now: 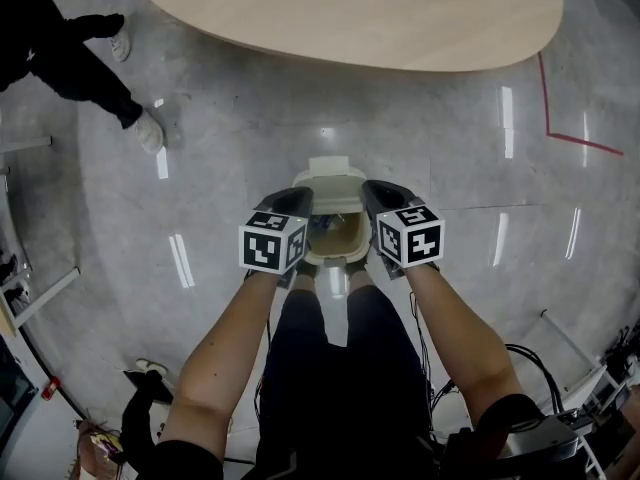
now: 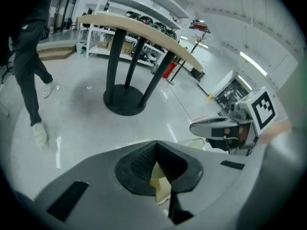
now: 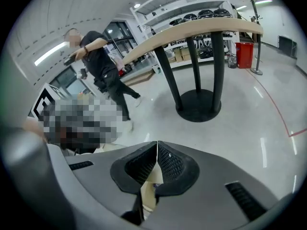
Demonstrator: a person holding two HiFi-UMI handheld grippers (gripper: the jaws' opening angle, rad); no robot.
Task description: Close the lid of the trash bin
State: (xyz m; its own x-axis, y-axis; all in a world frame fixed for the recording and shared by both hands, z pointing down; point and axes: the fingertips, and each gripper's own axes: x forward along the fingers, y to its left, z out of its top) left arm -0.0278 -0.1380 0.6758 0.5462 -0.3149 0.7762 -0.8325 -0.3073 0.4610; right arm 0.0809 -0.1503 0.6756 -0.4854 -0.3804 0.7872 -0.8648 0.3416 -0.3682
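Note:
A small cream trash bin (image 1: 333, 256) stands on the floor right in front of the person's feet. Its lid (image 1: 329, 172) is tipped up at the far side, and the opening shows some rubbish inside. My left gripper (image 1: 300, 201) hovers over the bin's left rim and my right gripper (image 1: 371, 194) over its right rim. Both are shut, tips touching, with nothing held. In the left gripper view the jaws (image 2: 156, 145) meet over a sliver of the bin (image 2: 161, 186), and the right gripper (image 2: 219, 127) shows beside them. The right gripper view (image 3: 157, 144) also shows the bin (image 3: 148, 191) below.
A large oval wooden table (image 1: 350, 13) on a black pedestal base (image 2: 124, 102) stands beyond the bin. A person in black (image 1: 60, 53) walks at the far left. Red tape (image 1: 560, 108) marks the grey floor on the right. Cables (image 1: 530, 368) lie behind, lower right.

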